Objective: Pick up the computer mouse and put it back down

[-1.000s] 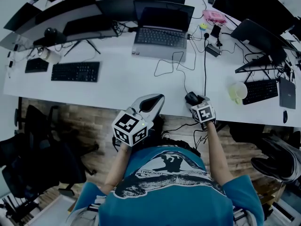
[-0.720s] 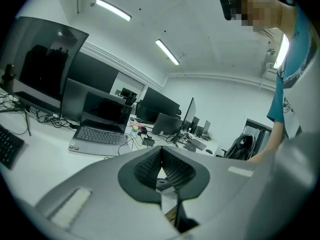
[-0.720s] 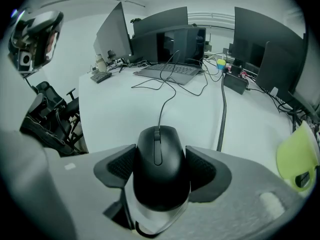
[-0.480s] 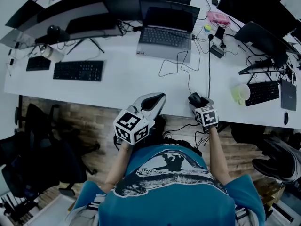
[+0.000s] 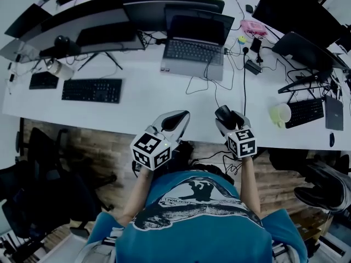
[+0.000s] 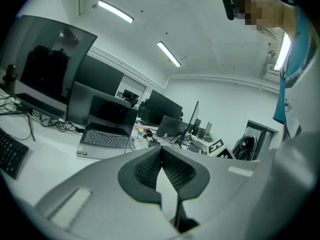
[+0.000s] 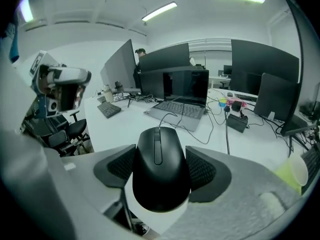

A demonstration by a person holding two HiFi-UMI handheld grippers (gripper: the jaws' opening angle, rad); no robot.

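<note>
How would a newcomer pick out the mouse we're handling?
Start at the long white desk, then its near edge in front of the open laptop. The black corded mouse sits clamped in the right gripper, the only thing here being held.

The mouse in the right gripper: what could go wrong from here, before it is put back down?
1. The mouse has a cable that runs across the desk toward the laptop; lifting further could pull it tight.
2. The right gripper holds it at the desk's front edge, so a release there may drop it off.
3. The jaws grip only its smooth rounded sides; it may slip.
</note>
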